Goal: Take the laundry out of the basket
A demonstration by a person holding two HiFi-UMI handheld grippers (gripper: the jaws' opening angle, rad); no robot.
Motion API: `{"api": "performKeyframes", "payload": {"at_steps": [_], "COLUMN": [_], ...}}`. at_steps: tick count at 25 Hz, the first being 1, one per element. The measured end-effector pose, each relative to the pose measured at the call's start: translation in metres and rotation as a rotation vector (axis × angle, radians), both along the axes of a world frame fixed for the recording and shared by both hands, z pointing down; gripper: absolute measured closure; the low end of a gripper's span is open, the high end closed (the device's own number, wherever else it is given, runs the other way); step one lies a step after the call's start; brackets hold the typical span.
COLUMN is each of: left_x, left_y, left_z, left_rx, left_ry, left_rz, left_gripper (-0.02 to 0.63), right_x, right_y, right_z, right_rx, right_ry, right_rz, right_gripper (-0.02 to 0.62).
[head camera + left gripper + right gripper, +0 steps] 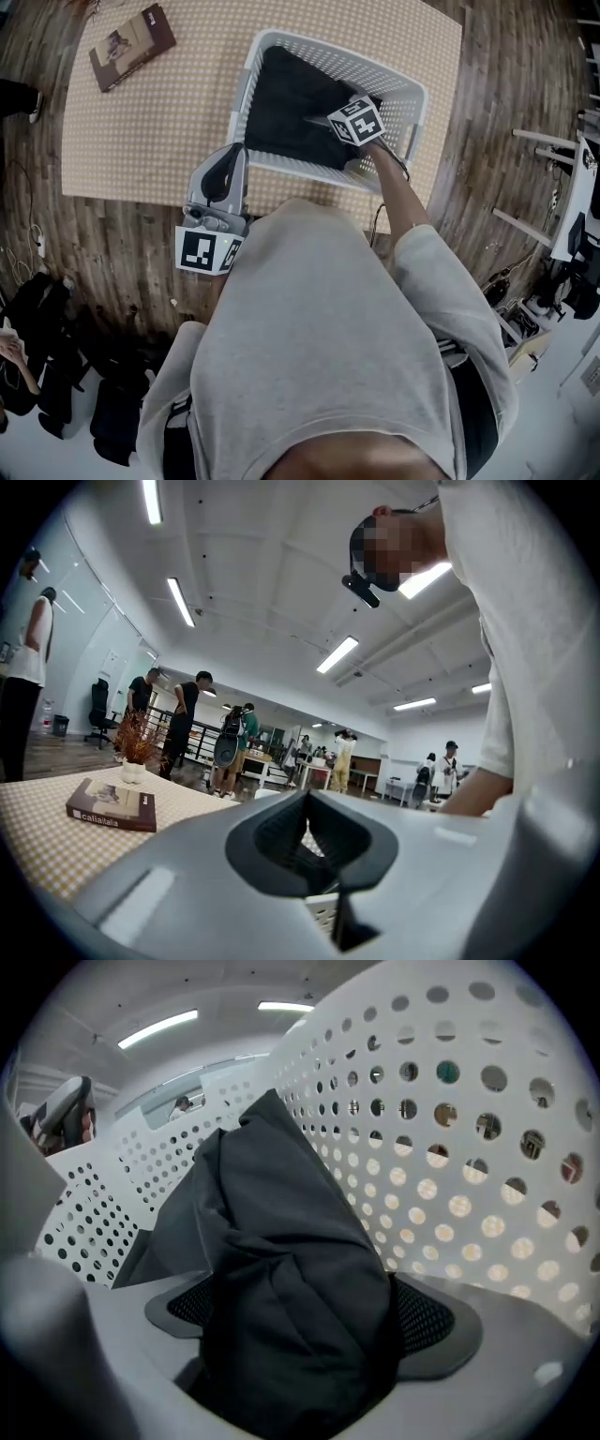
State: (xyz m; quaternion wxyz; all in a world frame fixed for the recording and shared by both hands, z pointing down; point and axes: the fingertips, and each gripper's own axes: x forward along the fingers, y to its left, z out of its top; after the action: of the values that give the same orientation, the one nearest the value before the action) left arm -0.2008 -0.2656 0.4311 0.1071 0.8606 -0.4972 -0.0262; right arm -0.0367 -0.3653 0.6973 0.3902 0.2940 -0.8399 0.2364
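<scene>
A white perforated laundry basket (328, 45) stands on the checked tablecloth (141, 122), with dark laundry (281, 103) filling its inside. My right gripper (314, 120) reaches down into the basket. In the right gripper view it (300, 1326) is shut on a bunched fold of the dark garment (272, 1241), with the basket wall (450, 1147) close on the right. My left gripper (230, 155) hangs just outside the basket's near left corner. Its jaws (314, 855) stand together with nothing in them and point away over the table.
A brown book (131, 45) lies at the table's far left corner, also visible as a book (112, 805) beside a potted plant (134, 747). Dark bags (47, 375) sit on the wooden floor at left. Several people stand in the room beyond.
</scene>
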Motion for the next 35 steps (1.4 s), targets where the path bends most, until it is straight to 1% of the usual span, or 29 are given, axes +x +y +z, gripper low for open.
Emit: {"api": "performKeyframes", "payload": {"at_steps": [4, 7, 8, 11, 13, 15, 16, 19, 21, 23, 27, 35], "left_x": [-0.002, -0.004, -0.004, -0.003, -0.002, -0.001, 0.000, 0.000, -0.002, -0.004, -0.001, 0.005], "left_y": [0.000, 0.000, 0.000, 0.000, -0.001, -0.002, -0.002, -0.001, -0.001, -0.001, 0.001, 0.004], "left_z": [0.003, 0.004, 0.004, 0.004, 0.003, 0.002, 0.002, -0.001, -0.003, -0.004, -0.008, -0.014], "left_rx": [-0.009, -0.012, -0.013, -0.014, -0.013, -0.012, -0.012, -0.008, -0.004, 0.000, 0.011, 0.029], "left_ry": [0.001, 0.001, 0.001, 0.002, 0.002, 0.000, 0.000, -0.003, -0.004, -0.002, 0.007, 0.011], "left_rz": [-0.011, -0.018, -0.019, -0.022, -0.023, -0.023, -0.024, -0.029, -0.035, -0.042, -0.044, -0.034], "left_gripper": [0.597, 0.597, 0.597, 0.597, 0.597, 0.597, 0.597, 0.597, 0.597, 0.597, 0.597, 0.597], "right_x": [-0.002, -0.002, -0.002, -0.004, -0.006, -0.010, -0.012, -0.013, -0.013, -0.013, -0.016, -0.021], "right_y": [-0.001, 0.000, 0.001, 0.005, 0.008, 0.014, 0.018, 0.025, 0.027, 0.029, 0.032, 0.038], "right_z": [0.016, 0.018, 0.018, 0.018, 0.015, 0.014, 0.013, 0.005, -0.002, -0.010, -0.026, -0.061], "right_rx": [-0.092, -0.130, -0.139, -0.171, -0.188, -0.193, -0.195, -0.212, -0.229, -0.235, -0.233, -0.159], "right_ry": [0.030, 0.050, 0.059, 0.071, 0.070, 0.053, 0.042, 0.006, -0.023, -0.043, -0.090, -0.164], "right_rz": [-0.022, -0.032, -0.039, -0.080, -0.109, -0.134, -0.144, -0.165, -0.169, -0.168, -0.162, -0.140], "right_gripper": [0.009, 0.031, 0.052, 0.143, 0.221, 0.295, 0.316, 0.407, 0.445, 0.462, 0.471, 0.472]}}
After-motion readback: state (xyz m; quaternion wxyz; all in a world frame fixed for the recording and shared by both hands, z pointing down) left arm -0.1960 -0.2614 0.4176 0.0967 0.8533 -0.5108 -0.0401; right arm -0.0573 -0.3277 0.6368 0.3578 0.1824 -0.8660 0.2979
